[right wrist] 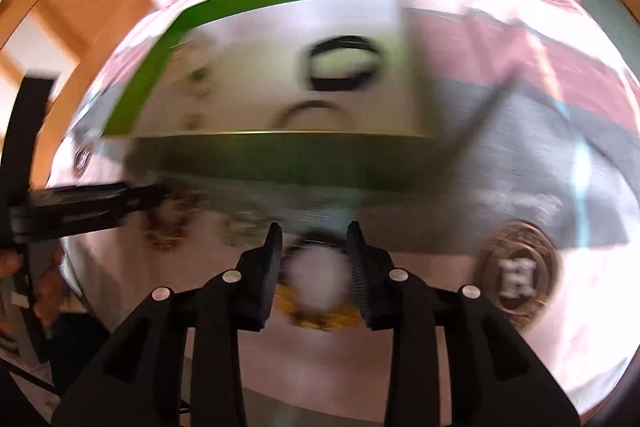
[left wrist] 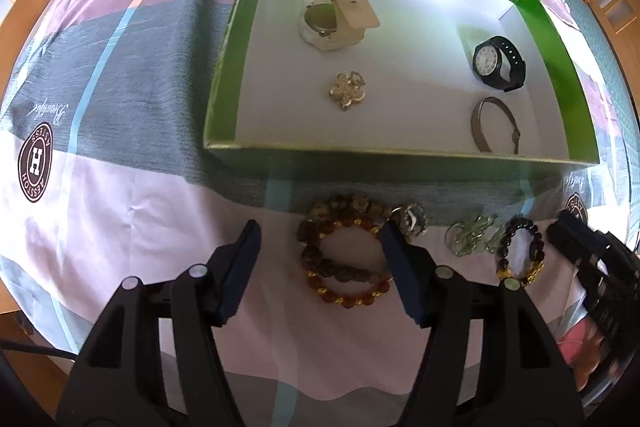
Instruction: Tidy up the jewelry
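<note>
left gripper has its fingers spread wide, straddling the brown bead bracelet, which lies flat on the bedsheet just in front of the green box; right finger looks to touch the beads, hard to say. Right gripper is partly open around the dark bracelet with gold beads, contact unclear, its view's badly smeared. Black watch inside the box faces left
</note>
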{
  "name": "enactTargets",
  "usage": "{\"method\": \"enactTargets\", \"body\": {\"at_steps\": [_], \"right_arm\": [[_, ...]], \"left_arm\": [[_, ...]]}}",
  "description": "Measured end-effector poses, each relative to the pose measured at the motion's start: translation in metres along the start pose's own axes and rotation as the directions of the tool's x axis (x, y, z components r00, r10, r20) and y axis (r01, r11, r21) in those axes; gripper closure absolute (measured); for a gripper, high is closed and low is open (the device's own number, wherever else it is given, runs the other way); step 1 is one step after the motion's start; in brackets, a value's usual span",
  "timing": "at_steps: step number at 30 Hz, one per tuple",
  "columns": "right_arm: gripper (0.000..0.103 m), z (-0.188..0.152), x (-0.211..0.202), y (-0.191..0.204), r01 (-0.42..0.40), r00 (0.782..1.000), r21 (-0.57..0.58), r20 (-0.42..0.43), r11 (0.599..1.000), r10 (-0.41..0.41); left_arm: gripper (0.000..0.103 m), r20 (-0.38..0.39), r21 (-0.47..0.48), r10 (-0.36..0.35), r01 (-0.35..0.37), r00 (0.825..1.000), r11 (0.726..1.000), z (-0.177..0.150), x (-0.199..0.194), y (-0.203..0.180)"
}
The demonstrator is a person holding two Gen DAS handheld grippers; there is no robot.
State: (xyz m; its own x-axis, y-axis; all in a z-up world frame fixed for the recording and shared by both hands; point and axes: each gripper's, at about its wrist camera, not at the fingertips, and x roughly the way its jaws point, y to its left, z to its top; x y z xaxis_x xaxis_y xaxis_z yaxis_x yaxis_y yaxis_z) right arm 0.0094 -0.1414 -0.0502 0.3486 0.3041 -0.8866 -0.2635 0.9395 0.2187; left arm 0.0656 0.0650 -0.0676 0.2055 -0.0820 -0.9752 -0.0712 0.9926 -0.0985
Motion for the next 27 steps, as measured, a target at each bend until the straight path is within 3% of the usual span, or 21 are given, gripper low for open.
{"method": "enactTargets", "body": {"at_steps": [2, 5, 10, 11, 12, 14, 16, 17, 19, 27], "right_arm": [[0.07, 0.003, 0.009, 0.021, 0.009, 1.0, -0.061, -0.005, 0.998, -0.009], [0.07, 0.008, 0.029, 0.034, -0.001, 0.999, -0.108, -0.035, 0.994, -0.003], [0.07, 0.019, 0.051, 0.043, 0.016, 0.998, -0.125, -0.054, 0.992, -0.023], [0.07, 0.022, 0.056, 0.044, 0.016, 0.998, -0.124, -0.055, 0.992, -0.023], [0.07, 0.023, 0.057, 0.045, 0.015, 0.998, -0.121, -0.057, 0.993, -0.022], [0.072, 0.025, 0.056, 0.045, 0.015, 0.998, -0.116, -0.061, 0.993, -0.023], [0.074, 0.026, 0.057, 0.046, 0.022, 0.998, -0.117, -0.062, 0.993, -0.029], [0.089, 0.023, 0.055, 0.046, 0.025, 0.998, -0.119, -0.06, 0.993, -0.032], [0.098, 0.023, 0.052, 0.046, 0.031, 0.998, -0.123, -0.057, 0.992, -0.038], [0.099, 0.024, 0.025, 0.03, 0.066, 0.998, -0.087, 0.008, 0.994, -0.065]], "left_arm": [[0.045, 0.003, -0.01, 0.01, -0.01, 1.0, 1.0, 0.002, 0.003, 0.001], [0.059, -0.013, -0.008, 0.056, -0.056, 0.998, 0.998, 0.0, 0.011, 0.0], [0.063, -0.015, -0.008, 0.031, -0.031, 0.999, 0.999, 0.001, 0.015, 0.003], [0.069, -0.015, -0.006, 0.025, -0.025, 1.0, 1.0, 0.001, 0.015, 0.004], [0.082, -0.018, 0.0, 0.022, -0.022, 1.0, 1.0, -0.001, 0.015, 0.005], [0.089, -0.019, 0.023, 0.021, -0.021, 1.0, 1.0, -0.004, 0.015, 0.005], [0.09, -0.017, 0.036, 0.018, -0.017, 1.0, 0.999, -0.008, 0.014, 0.005], [0.09, -0.016, 0.038, 0.015, -0.014, 1.0, 0.999, -0.009, 0.013, 0.004], [0.091, -0.001, 0.042, -0.001, 0.001, 1.0, 0.999, -0.011, 0.007, 0.002], [0.091, 0.096, 0.071, -0.047, 0.04, 0.994, 0.997, -0.025, -0.032, -0.001]]}}
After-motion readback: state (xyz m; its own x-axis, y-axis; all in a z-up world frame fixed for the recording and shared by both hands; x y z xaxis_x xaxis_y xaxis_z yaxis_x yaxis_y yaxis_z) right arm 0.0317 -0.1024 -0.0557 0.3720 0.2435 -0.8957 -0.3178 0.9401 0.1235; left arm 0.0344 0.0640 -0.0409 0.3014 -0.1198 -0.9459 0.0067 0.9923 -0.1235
